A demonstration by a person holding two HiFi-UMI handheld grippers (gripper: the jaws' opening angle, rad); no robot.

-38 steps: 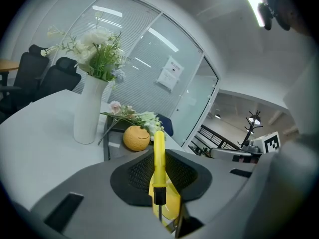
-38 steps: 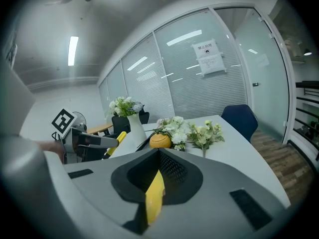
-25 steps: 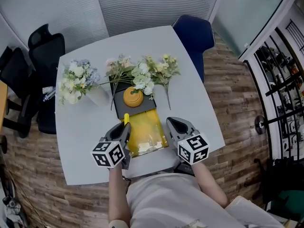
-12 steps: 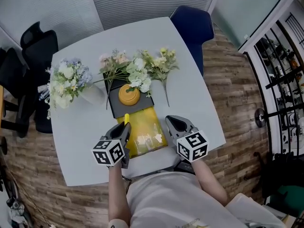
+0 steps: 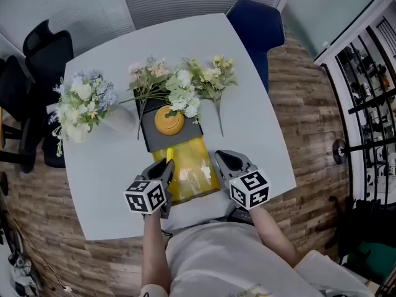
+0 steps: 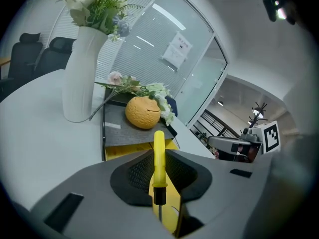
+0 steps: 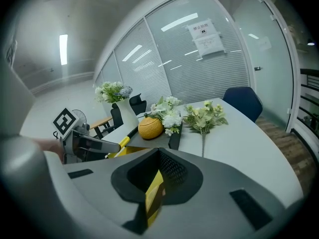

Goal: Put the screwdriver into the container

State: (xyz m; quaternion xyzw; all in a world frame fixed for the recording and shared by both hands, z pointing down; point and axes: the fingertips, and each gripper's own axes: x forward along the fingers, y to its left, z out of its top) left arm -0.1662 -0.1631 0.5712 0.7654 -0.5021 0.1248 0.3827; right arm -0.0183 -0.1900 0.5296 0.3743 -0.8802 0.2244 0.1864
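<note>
A yellow-handled screwdriver (image 6: 158,144) stands clamped between the jaws of my left gripper (image 6: 160,171), its handle pointing forward and its thin shaft toward the camera. In the head view that left gripper (image 5: 164,166) sits at the left edge of the glossy yellow container (image 5: 190,173), with the screwdriver (image 5: 169,156) poking out ahead. My right gripper (image 5: 221,161) is at the container's right edge. In the right gripper view the right gripper (image 7: 157,169) is shut on a yellow strip of the container (image 7: 152,197).
Just beyond the container, a dark tray (image 5: 150,139) carries an orange round object (image 5: 168,121). Loose flower stems (image 5: 210,79) lie across it, and a white vase (image 6: 82,78) of flowers stands to the left. The white table (image 5: 250,125) has a blue chair (image 5: 257,23) behind it.
The head view has shifted, so the table sits a little differently in the picture. Both grippers keep their holds and stay at the container's two sides.
</note>
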